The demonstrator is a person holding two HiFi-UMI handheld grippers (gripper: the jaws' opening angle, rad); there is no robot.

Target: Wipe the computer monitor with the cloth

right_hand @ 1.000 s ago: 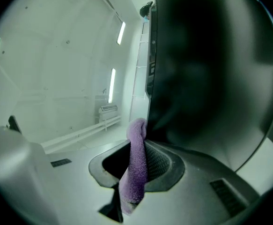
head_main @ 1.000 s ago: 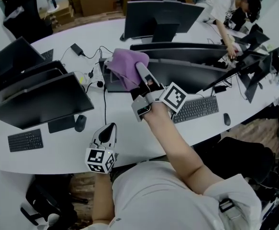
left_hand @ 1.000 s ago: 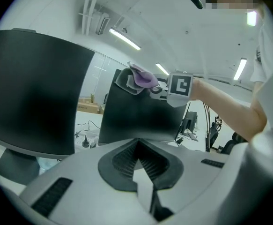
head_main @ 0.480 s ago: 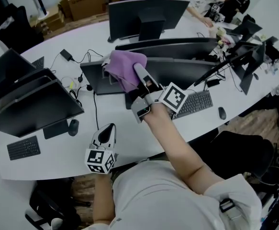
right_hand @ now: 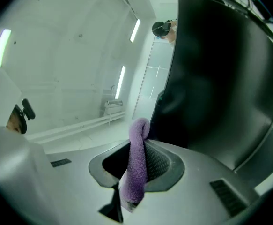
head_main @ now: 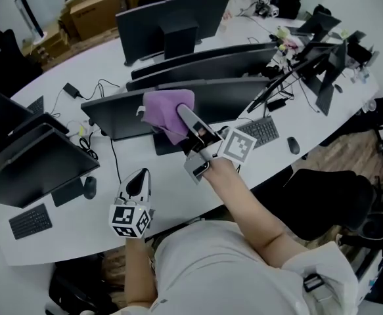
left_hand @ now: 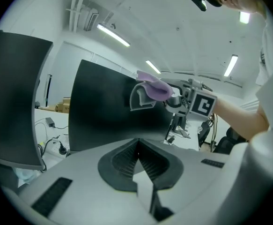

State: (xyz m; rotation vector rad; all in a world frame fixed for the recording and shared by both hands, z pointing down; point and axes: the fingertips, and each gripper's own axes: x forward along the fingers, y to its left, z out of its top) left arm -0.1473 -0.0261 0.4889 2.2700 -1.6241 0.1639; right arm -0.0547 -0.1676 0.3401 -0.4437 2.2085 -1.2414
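Over the top edge of a dark, wide monitor (head_main: 234, 97) lies the purple cloth (head_main: 167, 108), left of the screen's middle. My right gripper (head_main: 182, 115) is shut on the cloth, and its fingertips are buried in the fabric. In the right gripper view the cloth (right_hand: 137, 161) hangs pinched in the right gripper (right_hand: 138, 146), with the black screen (right_hand: 220, 78) close on the right. My left gripper (head_main: 137, 184) hovers low over the white desk, shut and empty. The left gripper view has the left gripper (left_hand: 137, 150) facing the monitor (left_hand: 106, 109), the cloth (left_hand: 154, 89) high on it.
More monitors stand around: one to the left (head_main: 37, 163), one behind (head_main: 168, 21). A keyboard (head_main: 260, 131) and mouse (head_main: 292, 145) lie right of the monitor, another keyboard (head_main: 31, 220) and mouse (head_main: 89, 187) to the left. Cables (head_main: 92, 87), cardboard boxes (head_main: 96, 8) and a black chair (head_main: 322, 199) are nearby.
The right gripper and cloth have slid rightward along the monitor's top edge, away from its left end. The head view has shifted. The left gripper has hardly moved.
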